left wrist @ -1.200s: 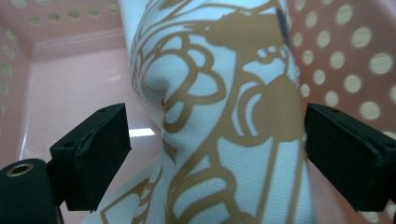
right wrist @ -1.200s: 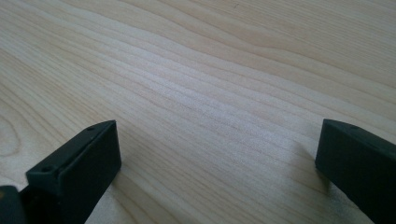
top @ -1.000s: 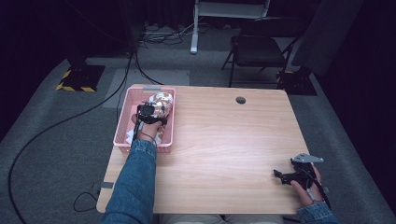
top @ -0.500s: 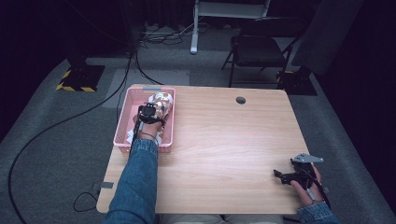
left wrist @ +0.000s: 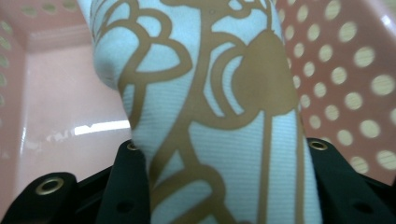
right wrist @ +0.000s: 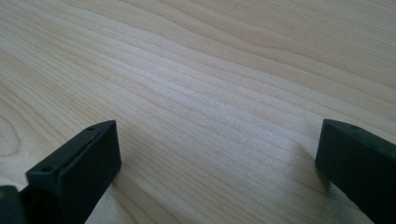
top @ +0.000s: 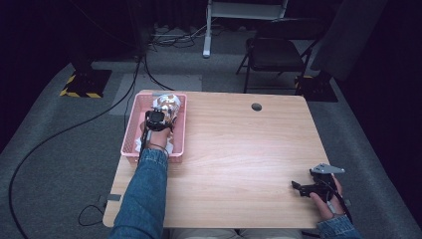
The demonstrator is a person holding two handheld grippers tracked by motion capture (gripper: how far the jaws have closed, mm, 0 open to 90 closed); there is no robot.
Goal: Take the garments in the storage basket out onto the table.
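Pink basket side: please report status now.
Left gripper shut on patterned cloth inside pink basket. Right gripper open over bare table. Nothing blocking.

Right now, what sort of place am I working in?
Most likely a recording studio or lab set: a wooden table on grey carpet, dark curtains behind, cables across the floor and a folding chair beyond. The left gripper grips patterned cloth in a pink basket.

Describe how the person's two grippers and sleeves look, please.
Both sleeves are blue denim. The left gripper has black jaws with small brass-ringed holes. The right gripper is black too, with a grey three-cornered plate on top and a black cable trailing past the wrist.
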